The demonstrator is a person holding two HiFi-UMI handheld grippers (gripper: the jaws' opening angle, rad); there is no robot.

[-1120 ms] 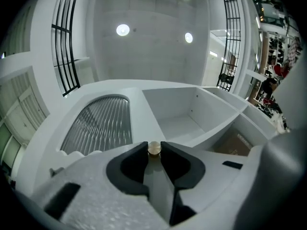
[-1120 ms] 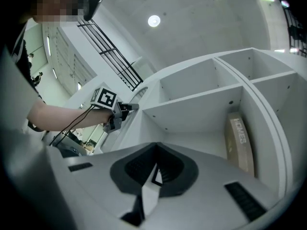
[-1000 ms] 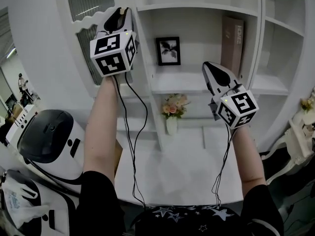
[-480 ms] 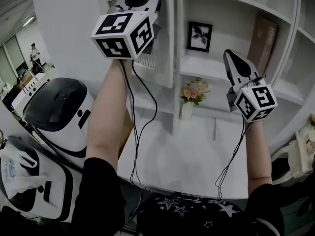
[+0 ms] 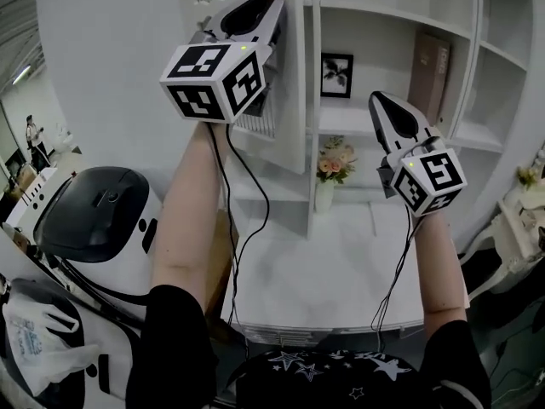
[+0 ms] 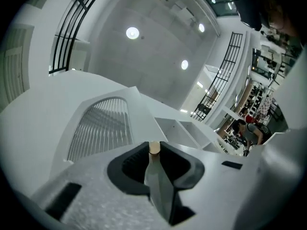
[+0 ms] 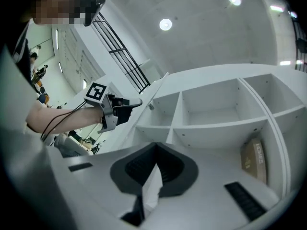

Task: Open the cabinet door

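Note:
The white cabinet door (image 5: 287, 100), with a slatted panel (image 6: 103, 128), stands swung out from the shelf unit (image 5: 383, 135). My left gripper (image 5: 260, 7) is raised at the door's edge and shut on its small tan knob (image 6: 154, 148), which shows between the black pads (image 6: 132, 164). The right gripper view shows the left gripper (image 7: 120, 108) at the outer face of the door (image 7: 144, 114). My right gripper (image 5: 381, 102) hovers before the open shelves with its jaws together and nothing in them; its tips (image 7: 156, 145) point up at the empty compartments.
On the shelves stand a framed picture (image 5: 337, 75), a brown box (image 5: 428, 66) and a vase of flowers (image 5: 328, 173). A white tabletop (image 5: 324, 271) lies below. A white and black machine (image 5: 98, 216) stands at the left, beside the door's swing.
The door has swung outward and leftward with my left gripper on its knob. My right gripper has shifted a little to the left in front of the shelves.

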